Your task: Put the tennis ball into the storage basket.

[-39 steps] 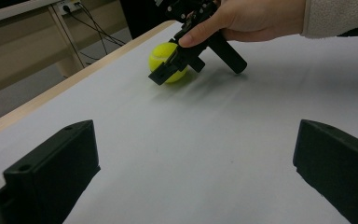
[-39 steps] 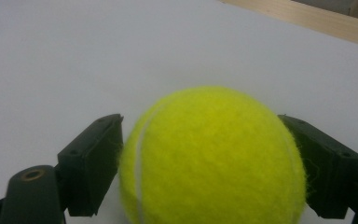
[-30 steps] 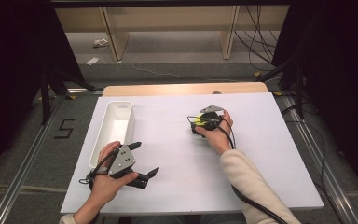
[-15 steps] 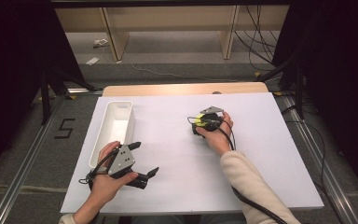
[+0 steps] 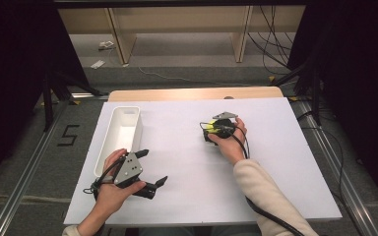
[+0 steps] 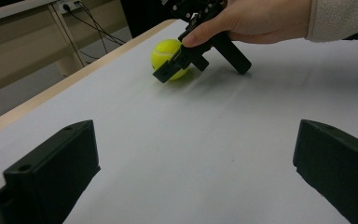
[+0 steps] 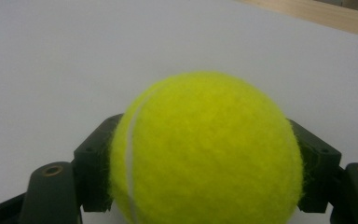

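Observation:
A yellow tennis ball (image 5: 210,126) rests on the white table sheet right of centre. My right gripper (image 5: 207,132) is shut on the tennis ball (image 7: 205,135), its black pads (image 7: 95,163) pressed against both sides. In the left gripper view the ball (image 6: 167,52) sits partly behind one jaw of the right gripper (image 6: 170,70), held by a hand. My left gripper (image 5: 152,167) hovers low near the front left of the table. It is open with nothing between its fingers (image 6: 51,172), and points toward the ball.
A long white bin (image 5: 128,110) lies along the table's left side, just beyond the left hand. A wooden strip (image 5: 192,93) runs along the far edge. Cables trail from both grippers toward the front.

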{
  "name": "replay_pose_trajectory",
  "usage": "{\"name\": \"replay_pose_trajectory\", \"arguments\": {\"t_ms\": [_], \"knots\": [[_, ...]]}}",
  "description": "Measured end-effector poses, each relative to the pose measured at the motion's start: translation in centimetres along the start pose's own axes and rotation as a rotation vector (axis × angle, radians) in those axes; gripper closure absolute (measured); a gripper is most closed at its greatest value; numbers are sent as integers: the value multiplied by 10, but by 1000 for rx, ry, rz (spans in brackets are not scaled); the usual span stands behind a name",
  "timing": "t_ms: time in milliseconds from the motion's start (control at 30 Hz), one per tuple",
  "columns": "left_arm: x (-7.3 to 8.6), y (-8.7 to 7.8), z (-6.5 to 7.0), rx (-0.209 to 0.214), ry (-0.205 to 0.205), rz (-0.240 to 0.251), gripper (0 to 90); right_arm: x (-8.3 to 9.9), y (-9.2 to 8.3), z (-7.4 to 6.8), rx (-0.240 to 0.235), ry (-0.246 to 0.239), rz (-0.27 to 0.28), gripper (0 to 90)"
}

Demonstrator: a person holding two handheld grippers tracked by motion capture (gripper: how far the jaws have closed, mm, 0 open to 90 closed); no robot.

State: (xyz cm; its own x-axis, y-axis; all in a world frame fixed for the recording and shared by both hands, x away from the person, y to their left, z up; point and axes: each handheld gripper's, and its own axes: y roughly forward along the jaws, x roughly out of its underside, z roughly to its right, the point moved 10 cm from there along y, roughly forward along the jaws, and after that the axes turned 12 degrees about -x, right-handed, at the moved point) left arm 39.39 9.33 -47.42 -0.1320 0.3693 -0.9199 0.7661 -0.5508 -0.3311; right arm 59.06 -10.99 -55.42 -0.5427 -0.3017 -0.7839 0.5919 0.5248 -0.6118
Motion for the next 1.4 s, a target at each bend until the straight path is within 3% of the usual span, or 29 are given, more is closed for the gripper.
{"name": "replay_pose_trajectory", "arguments": {"t_ms": [533,1400], "knots": [[0,1,0,-1,2,-2,0,-9,-14,0,-15,5,38,258],[0,1,0,0,2,-2,0,-28,-32,-22,-65,-22,86,259]]}}
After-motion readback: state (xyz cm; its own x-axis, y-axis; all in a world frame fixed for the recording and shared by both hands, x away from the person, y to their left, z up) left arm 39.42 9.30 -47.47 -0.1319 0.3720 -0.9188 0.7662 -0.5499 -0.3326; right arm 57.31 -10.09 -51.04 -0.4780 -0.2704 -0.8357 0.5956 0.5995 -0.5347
